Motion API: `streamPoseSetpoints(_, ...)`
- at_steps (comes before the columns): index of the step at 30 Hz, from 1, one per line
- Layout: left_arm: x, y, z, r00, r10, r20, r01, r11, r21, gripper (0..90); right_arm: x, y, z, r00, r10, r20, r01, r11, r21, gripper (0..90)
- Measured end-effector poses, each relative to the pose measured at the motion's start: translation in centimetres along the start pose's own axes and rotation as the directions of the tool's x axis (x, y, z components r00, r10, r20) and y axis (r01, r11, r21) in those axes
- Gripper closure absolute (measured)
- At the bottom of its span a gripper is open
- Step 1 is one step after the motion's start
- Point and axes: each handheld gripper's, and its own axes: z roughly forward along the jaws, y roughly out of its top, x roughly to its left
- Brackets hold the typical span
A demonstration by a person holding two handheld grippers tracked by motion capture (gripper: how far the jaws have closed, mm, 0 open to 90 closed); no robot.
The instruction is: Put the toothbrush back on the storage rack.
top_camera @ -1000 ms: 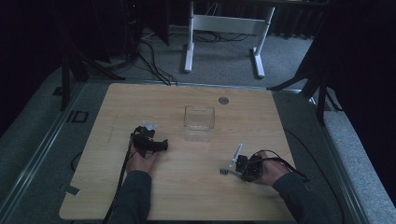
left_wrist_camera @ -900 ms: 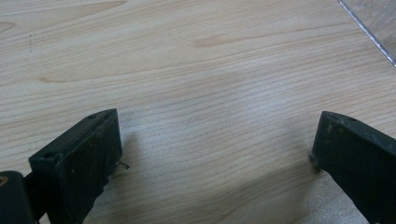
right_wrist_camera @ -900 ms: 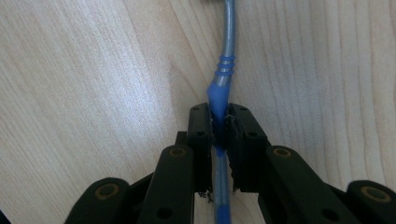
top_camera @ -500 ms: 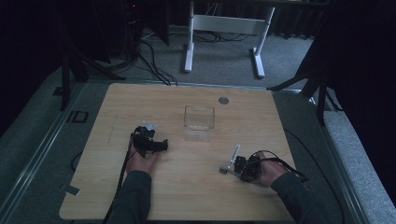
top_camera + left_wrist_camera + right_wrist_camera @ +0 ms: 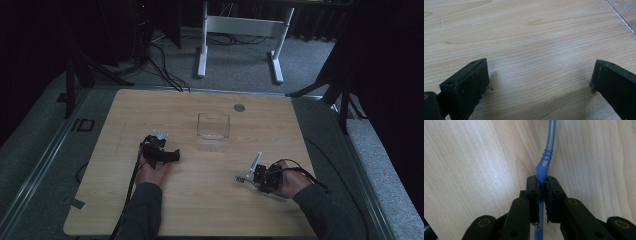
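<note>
My right gripper (image 5: 543,183) is shut on the blue handle of a metal utensil (image 5: 548,142). The silver shaft runs away from the jaws over the wooden table (image 5: 474,170). From above, the right gripper (image 5: 256,172) sits at the front right of the table, with the utensil (image 5: 256,162) sticking up and forward from it. My left gripper (image 5: 540,72) is open with bare wood between its jaws. It rests low at the table's left middle (image 5: 162,150). A clear plastic container (image 5: 213,126) stands upright between and beyond the two grippers. Its corner (image 5: 624,12) shows in the left gripper view.
A small grey round disc (image 5: 239,107) lies on the table behind the container. Cables trail from both grippers toward the near edge. Beyond the far edge stand a white frame's legs (image 5: 202,45) and floor cables.
The right gripper has shifted slightly with the utensil in it, and the shaft's tilt has changed a little. The left gripper has stayed put.
</note>
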Motion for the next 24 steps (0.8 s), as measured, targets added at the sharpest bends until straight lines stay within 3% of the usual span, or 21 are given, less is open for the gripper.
streamPoseSetpoints(12,0.0,0.0,0.0,1.0000,-0.001,-0.001,0.001,1.0000,-0.001,1.7,-0.8,-0.4,-1.9,0.9977,0.066,0.015,-0.064,0.992,-0.106,82.0)
streamPoseSetpoints(24,0.0,0.0,0.0,1.0000,-0.001,-0.001,0.001,1.0000,-0.001,1.7,-1.8,-0.7,-3.6,0.9892,0.136,0.054,-0.121,0.968,-0.221,82.0)
